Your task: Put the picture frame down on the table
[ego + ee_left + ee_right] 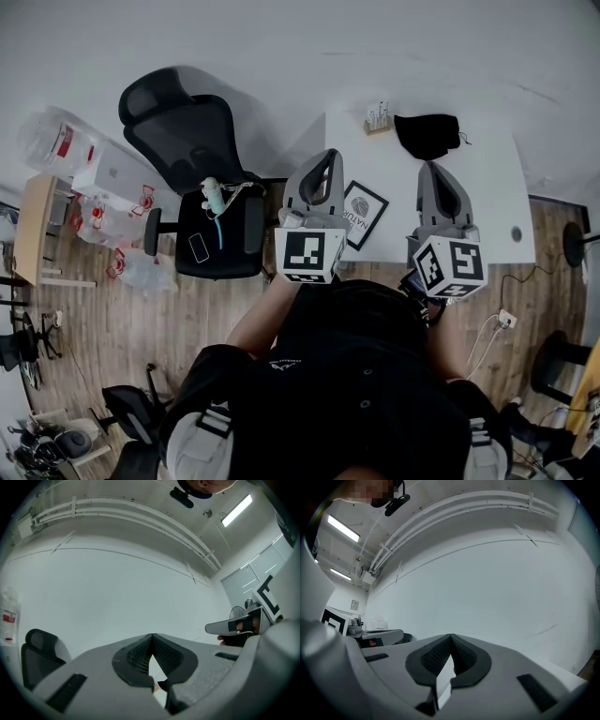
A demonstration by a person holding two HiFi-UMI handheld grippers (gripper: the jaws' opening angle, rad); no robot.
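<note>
While the head view looked down, the black picture frame (364, 214), white-matted round a fingerprint design, lay askew by the tabletop's (487, 187) front-left corner. The left gripper view showed the left gripper (152, 637) pressed together, empty; the right gripper view, the right gripper (451, 637) likewise.

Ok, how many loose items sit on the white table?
3: picture frame at the near left corner, small stand at the far edge, black bundle beside it. Others may be hidden.

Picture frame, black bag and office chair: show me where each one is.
Picture frame (367, 212): head view, on its white print.
Black bag (427, 134): head view, its middle.
Office chair (187, 141): head view, on the backrest.
</note>
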